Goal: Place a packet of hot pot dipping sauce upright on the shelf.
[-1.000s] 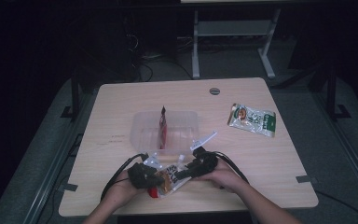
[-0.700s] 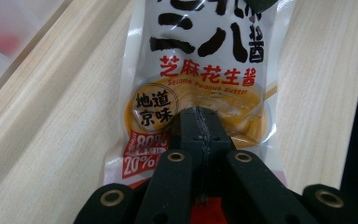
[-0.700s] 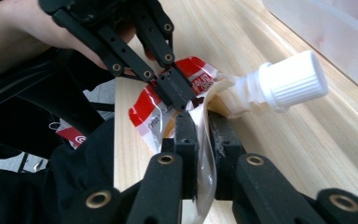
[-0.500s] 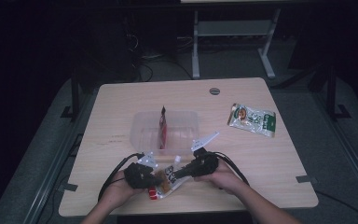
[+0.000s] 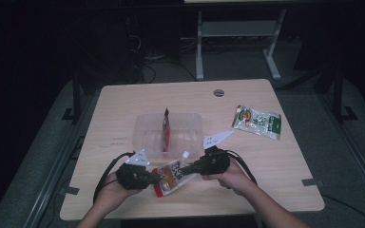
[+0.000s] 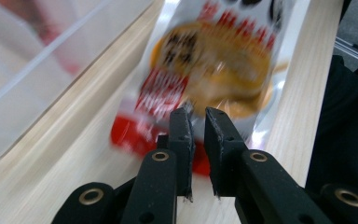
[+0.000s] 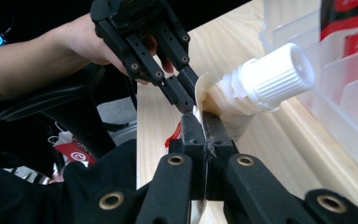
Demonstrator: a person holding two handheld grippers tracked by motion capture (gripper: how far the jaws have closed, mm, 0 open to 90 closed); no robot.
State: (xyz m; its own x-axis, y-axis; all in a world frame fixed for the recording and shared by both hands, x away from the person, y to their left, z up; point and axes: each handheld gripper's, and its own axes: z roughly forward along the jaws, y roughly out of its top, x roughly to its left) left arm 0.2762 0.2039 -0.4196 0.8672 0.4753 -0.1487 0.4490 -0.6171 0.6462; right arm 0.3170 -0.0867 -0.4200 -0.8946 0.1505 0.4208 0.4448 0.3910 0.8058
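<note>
Pouch (image 5: 172, 176) clamped by right tool (image 5: 184, 169), left tool (image 5: 158, 179) slightly apart, beside clear tub (image 5: 142, 135).

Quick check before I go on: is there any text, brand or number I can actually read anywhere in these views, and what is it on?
None can be read.
Spout pouch held between the grippers: red and white lettering, too blurred.
Green and white packet on the table: printing too small.
Red sachet standing in the clear tub: print too small.
Red tag in the right gripper view: white marks, not legible.
</note>
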